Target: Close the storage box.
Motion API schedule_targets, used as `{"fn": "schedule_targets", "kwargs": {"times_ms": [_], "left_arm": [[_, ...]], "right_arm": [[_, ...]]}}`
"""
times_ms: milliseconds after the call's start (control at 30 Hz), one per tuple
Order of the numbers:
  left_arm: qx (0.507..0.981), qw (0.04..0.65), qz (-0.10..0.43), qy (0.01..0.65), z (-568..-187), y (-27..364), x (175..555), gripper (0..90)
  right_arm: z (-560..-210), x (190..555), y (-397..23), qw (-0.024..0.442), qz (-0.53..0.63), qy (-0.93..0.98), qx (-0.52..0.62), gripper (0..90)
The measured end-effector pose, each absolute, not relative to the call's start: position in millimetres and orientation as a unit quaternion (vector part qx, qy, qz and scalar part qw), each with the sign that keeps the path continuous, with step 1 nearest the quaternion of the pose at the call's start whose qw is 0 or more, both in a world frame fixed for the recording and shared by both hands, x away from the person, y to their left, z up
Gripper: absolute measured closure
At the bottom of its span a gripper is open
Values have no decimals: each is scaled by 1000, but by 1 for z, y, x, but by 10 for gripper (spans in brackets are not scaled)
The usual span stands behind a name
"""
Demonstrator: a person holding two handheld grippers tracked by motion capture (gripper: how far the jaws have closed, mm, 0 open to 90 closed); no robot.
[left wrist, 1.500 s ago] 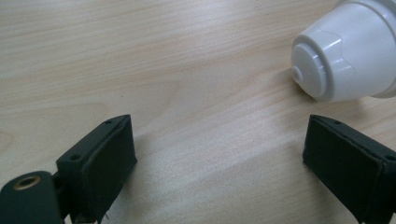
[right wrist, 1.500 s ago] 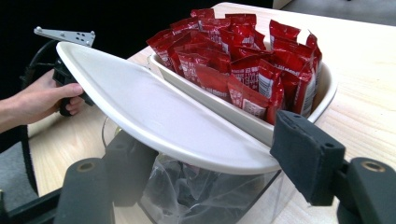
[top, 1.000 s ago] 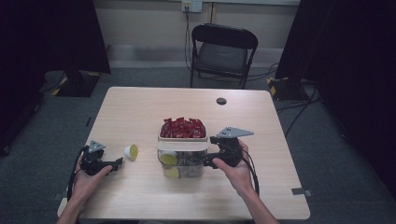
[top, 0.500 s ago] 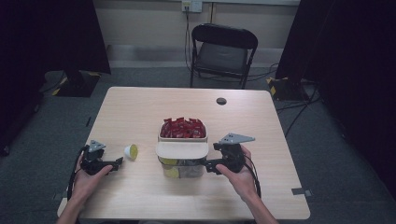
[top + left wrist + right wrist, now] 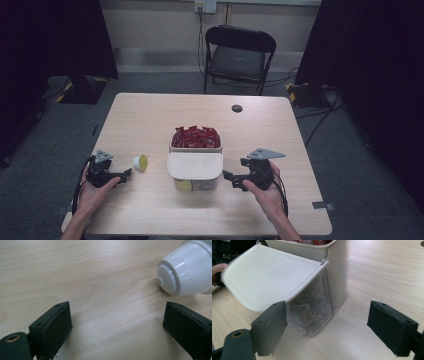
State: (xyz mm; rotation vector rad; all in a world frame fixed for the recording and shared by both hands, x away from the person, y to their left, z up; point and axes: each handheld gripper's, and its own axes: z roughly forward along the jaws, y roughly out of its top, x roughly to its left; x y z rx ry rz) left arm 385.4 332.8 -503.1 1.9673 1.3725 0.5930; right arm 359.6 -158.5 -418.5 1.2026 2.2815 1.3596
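A clear two-tier bin [image 5: 195,184] stands mid-table with red packets [image 5: 195,137] on top and a white flap lid [image 5: 195,165] hanging over its lower front. The right gripper view shows that lid [image 5: 272,275], blurred at its left edge, and tea bags [image 5: 312,311] behind the clear wall. My right gripper [image 5: 229,177] [image 5: 327,325] is open just right of the bin, with nothing between its jaws. A white capsule [image 5: 140,162] with a yellow top lies on its side left of the bin. My left gripper [image 5: 126,173] [image 5: 117,325] rests open just short of that capsule [image 5: 185,272].
A small dark disc [image 5: 237,108] sits on the wooden table [image 5: 150,120] toward the far right. A black folding chair [image 5: 239,55] stands beyond the far edge. The person's other hand [image 5: 219,267] appears behind the lid in the right gripper view.
My right gripper has drawn back from the bin's front, moving right and toward the person. The white flap now hangs lower over the bin's front. The left gripper and capsule have not moved.
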Motion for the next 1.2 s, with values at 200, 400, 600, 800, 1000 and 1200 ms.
{"fn": "schedule_targets", "kwargs": {"times_ms": [200,400,600,800,1000,1200], "left_arm": [[752,329,227,525,-503,333,385,77],[751,329,227,525,-503,333,385,77],[751,328,226,526,-503,332,386,72],[750,329,226,527,-503,332,387,67],[751,327,226,527,-503,332,386,68],[748,328,228,531,-503,331,385,71]], "right_arm": [[-424,360,-164,120,452,779,418,153],[-430,365,-183,136,441,770,440,142],[-442,371,-210,156,424,749,485,142],[-457,381,-233,165,403,727,531,143],[-469,390,-253,179,377,710,568,145],[-482,395,-265,182,352,706,587,145]]}}
